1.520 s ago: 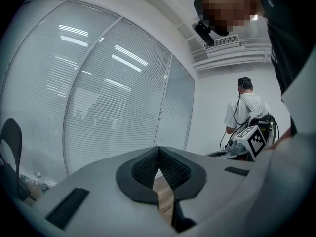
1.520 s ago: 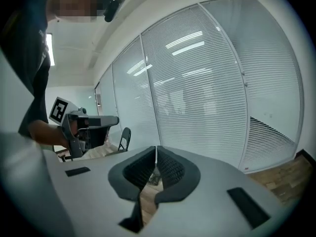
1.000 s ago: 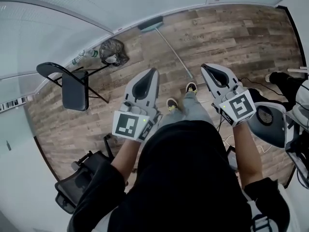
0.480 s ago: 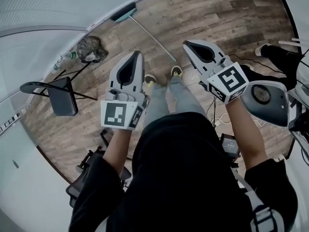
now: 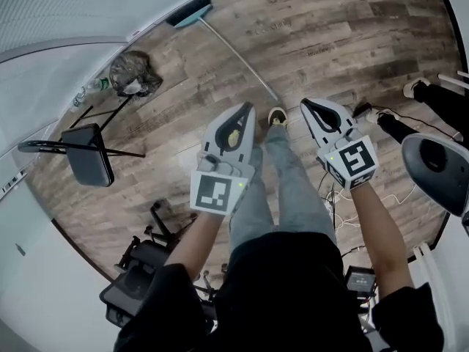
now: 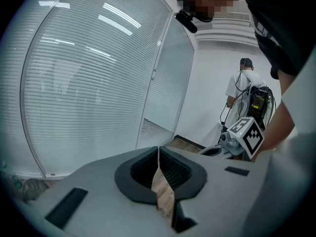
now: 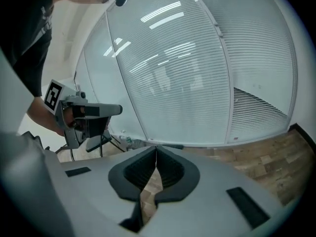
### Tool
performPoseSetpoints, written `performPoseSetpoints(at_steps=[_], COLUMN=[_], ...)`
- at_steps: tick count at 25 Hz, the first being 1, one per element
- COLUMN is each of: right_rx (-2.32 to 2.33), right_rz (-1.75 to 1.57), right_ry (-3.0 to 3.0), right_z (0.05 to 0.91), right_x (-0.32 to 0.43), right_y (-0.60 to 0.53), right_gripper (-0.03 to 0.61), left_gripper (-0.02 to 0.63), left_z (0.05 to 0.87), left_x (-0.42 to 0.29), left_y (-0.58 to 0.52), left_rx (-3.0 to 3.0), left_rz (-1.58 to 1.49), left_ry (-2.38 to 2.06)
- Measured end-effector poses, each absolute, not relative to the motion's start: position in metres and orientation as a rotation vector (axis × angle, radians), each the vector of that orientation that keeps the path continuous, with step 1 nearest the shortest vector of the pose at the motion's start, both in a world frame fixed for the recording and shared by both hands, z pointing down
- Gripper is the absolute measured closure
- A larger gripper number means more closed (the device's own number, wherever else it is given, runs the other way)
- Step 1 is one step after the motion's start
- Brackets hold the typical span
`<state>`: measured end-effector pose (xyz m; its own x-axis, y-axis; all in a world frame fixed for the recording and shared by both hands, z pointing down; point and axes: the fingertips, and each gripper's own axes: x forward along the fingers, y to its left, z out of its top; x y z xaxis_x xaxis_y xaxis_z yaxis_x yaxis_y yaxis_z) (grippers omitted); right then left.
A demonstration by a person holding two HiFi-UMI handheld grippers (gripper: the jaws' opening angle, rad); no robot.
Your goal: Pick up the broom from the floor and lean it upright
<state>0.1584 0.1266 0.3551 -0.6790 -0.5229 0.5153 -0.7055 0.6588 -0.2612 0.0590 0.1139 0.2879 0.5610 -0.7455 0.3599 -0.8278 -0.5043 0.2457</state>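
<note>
Currently the left hand-held gripper (image 5: 248,109) and right hand-held gripper (image 5: 308,108) are both clenched and empty. The broom (image 5: 238,57) lies flat on the floor (image 5: 344,42) just beyond them, its head toward the far left. Pick-up and leaning are not yet done.

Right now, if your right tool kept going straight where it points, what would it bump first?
Probably the wooden floor: the right tool, shut and empty, tilts downward. Farther along that line seems to lie the broom by the wall, though depth is hard to judge.

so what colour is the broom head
The broom head is teal with a darker top edge; the head view shows it best.
</note>
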Motion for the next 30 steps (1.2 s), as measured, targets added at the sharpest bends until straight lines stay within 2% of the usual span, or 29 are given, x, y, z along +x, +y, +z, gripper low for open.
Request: performPoseSetpoints(at_steps=[8, 14, 28, 30], right_rx=[0.863, 0.794, 0.723, 0.703], right_rz=[0.748, 0.792, 0.890, 0.897], right_ry=[-2.313, -2.164, -1.936, -1.905], right_z=[0.556, 0.689, 0.923, 0.954], right_x=[0.124, 0.125, 0.132, 0.134], right_y=[0.139, 0.165, 0.223, 0.227], right_gripper=[0.558, 0.558, 0.554, 0.531], left_gripper=[0.592, 0.592, 0.591, 0.591], left_z=[0.459, 0.563, 0.770, 0.795], left_x=[0.025, 0.020, -0.003, 0.001], left_y=[0.116, 0.129, 0.163, 0.164], left_rx=[2.320, 2.270, 2.201, 2.244], left_rz=[0.398, 0.443, 0.555, 0.574], left_ry=[-1.289, -1.265, -1.185, -1.145])
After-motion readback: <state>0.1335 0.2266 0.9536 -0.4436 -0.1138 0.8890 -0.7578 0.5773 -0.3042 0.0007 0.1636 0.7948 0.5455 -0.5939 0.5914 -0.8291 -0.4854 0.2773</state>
